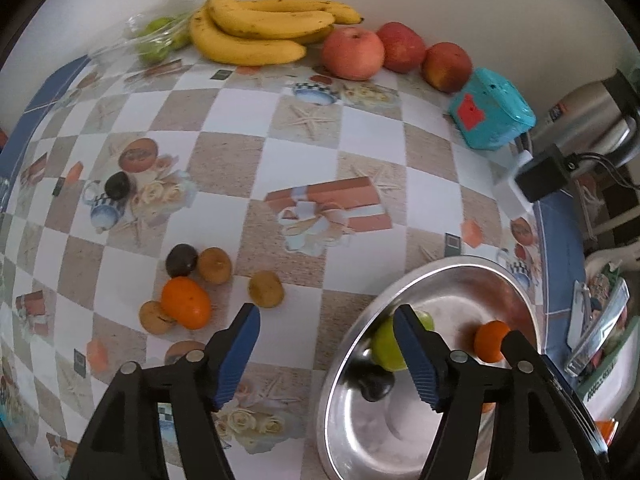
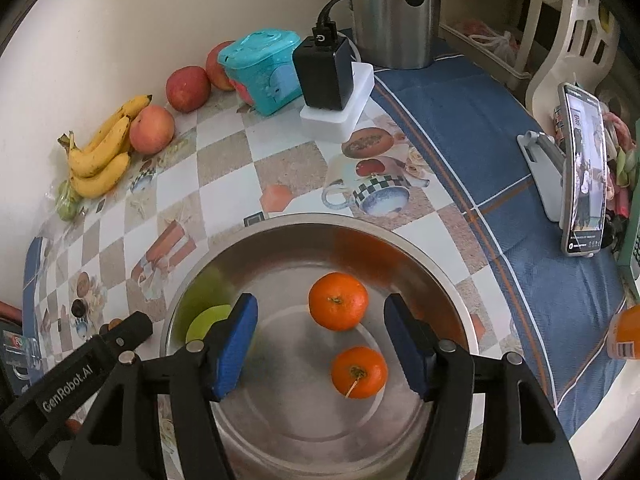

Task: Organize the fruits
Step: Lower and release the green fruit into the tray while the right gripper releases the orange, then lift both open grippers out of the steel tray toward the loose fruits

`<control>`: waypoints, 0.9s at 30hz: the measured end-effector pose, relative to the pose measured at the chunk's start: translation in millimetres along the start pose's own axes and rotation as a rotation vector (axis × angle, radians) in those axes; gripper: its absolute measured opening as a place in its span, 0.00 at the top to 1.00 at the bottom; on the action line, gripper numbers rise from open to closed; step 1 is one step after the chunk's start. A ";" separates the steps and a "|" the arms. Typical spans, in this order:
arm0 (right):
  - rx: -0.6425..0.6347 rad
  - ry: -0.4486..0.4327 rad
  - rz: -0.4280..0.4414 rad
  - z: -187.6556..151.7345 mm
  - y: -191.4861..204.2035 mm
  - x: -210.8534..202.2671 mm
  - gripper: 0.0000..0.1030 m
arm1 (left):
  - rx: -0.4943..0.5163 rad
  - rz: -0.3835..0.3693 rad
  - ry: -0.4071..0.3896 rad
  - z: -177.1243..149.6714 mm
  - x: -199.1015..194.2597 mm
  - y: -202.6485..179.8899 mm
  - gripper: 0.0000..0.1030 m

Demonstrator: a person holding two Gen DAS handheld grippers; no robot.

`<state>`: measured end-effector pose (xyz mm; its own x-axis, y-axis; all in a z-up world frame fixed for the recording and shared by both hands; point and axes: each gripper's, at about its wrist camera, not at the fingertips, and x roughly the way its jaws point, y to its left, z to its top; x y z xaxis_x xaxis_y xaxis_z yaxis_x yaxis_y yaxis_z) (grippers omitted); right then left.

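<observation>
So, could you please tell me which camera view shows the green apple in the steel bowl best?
The left wrist view: the green apple shows most of its round body, one finger covering its right side. In the right wrist view, the apple is mostly hidden behind a finger.

Both wrist views look steeply down, sharing the steel bowl (image 1: 516, 280) (image 2: 400, 240).

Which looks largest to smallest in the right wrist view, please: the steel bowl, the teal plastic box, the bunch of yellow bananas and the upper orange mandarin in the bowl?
1. Round steel bowl, though it is nearest the camera.
2. Teal plastic box and bunch of yellow bananas: look alike, unranked.
3. Upper orange mandarin.
</observation>
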<state>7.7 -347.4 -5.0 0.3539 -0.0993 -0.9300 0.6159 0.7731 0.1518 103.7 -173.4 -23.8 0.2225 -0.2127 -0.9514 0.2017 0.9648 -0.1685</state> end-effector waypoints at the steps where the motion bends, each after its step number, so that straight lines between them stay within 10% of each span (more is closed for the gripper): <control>1: -0.002 0.001 0.000 0.3 0.4 0.3 0.32 | -0.004 0.003 0.001 0.0 0.4 1.2 0.28; 6: -0.027 0.006 0.000 0.4 4.4 1.3 0.29 | -0.010 0.017 0.006 -0.8 2.4 3.7 0.25; 9: -0.042 0.001 -0.002 -0.1 6.7 1.5 0.19 | -0.017 0.046 -0.003 -0.5 3.6 5.8 0.01; 27: -0.083 -0.031 0.013 -1.6 12.4 -0.9 0.19 | -0.067 0.108 -0.061 4.9 -6.9 28.1 0.00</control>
<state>13.9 -336.7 -2.8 0.3835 -0.1072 -0.9173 0.5513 0.8235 0.1342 112.6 -145.5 -20.7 0.2976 -0.1137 -0.9479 0.1097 0.9904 -0.0844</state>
